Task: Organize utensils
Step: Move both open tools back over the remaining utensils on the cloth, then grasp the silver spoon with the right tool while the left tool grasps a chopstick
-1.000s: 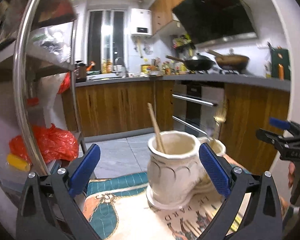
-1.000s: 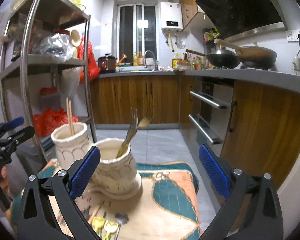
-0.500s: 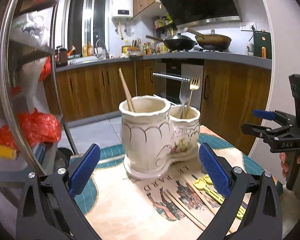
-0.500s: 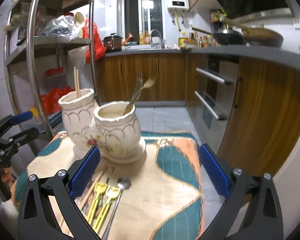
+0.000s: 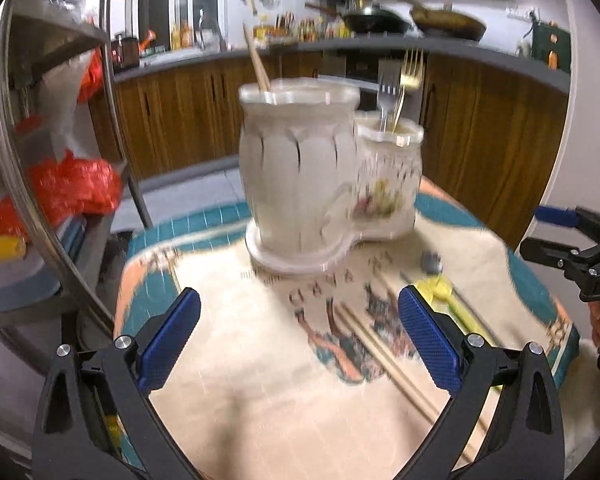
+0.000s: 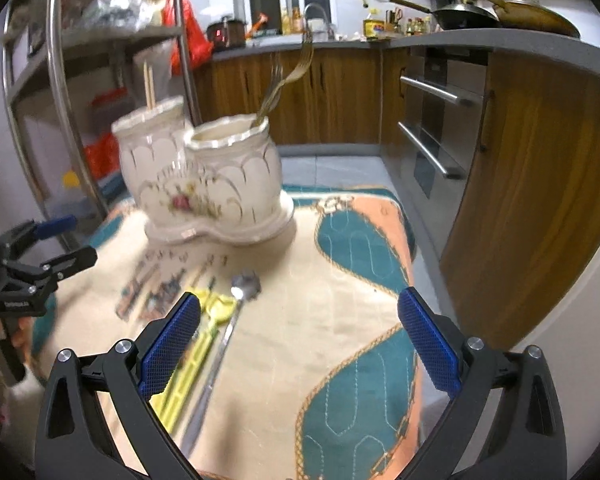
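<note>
I have tipped both my open, empty grippers, left gripper (image 5: 300, 340) and right gripper (image 6: 300, 340), down toward the spoon (image 6: 236, 312) and chopsticks (image 5: 384, 354) left on the cloth (image 6: 320, 344), ready to pick one

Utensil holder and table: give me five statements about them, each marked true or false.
1. Chopsticks stand in the taller pot of the ceramic holder. True.
2. Both forks lie flat on the cloth. False: they stand in the shorter pot.
3. A silver spoon lies on the tablecloth beside yellow utensils. True.
4. The right gripper is shut on the spoon. False: it is open and holds nothing.
5. The left gripper is open, with loose chopsticks lying on the cloth near it. True.
</note>
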The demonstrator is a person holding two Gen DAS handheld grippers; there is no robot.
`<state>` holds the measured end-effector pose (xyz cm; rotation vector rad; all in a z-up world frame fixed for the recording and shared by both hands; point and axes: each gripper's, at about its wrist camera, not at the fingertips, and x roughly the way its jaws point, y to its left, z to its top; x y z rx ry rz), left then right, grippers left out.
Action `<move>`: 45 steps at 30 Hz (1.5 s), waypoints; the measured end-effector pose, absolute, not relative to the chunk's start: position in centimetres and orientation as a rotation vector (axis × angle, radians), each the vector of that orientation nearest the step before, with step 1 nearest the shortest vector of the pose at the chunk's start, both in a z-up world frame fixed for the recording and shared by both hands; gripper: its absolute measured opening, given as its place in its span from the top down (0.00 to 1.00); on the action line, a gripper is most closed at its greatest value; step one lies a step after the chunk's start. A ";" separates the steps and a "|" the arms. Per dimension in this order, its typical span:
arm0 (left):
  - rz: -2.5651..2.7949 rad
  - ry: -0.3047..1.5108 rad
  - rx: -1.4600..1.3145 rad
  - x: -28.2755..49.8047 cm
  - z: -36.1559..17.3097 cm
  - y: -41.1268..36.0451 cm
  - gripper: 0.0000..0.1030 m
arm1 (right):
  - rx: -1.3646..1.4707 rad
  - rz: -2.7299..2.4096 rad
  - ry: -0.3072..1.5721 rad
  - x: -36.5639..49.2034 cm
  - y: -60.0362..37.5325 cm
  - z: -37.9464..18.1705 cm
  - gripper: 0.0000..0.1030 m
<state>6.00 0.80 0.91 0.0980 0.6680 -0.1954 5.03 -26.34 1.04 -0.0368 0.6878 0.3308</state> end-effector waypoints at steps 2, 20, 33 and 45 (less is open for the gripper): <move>-0.191 0.712 0.101 6.1 0.0 0.6 0.05 | -0.053 0.344 0.725 5.1 -25.8 0.5 0.05; -0.178 0.893 0.121 4.8 -3.8 -1.0 0.05 | -0.102 0.358 0.823 5.1 -23.9 -1.6 0.05; -0.214 0.899 0.123 4.1 -3.2 -2.1 0.06 | -0.145 0.360 0.831 5.1 -23.3 -2.0 0.05; -0.160 0.897 0.204 4.9 -3.6 -2.0 0.14 | -0.166 0.408 0.853 4.9 -22.2 -2.3 0.09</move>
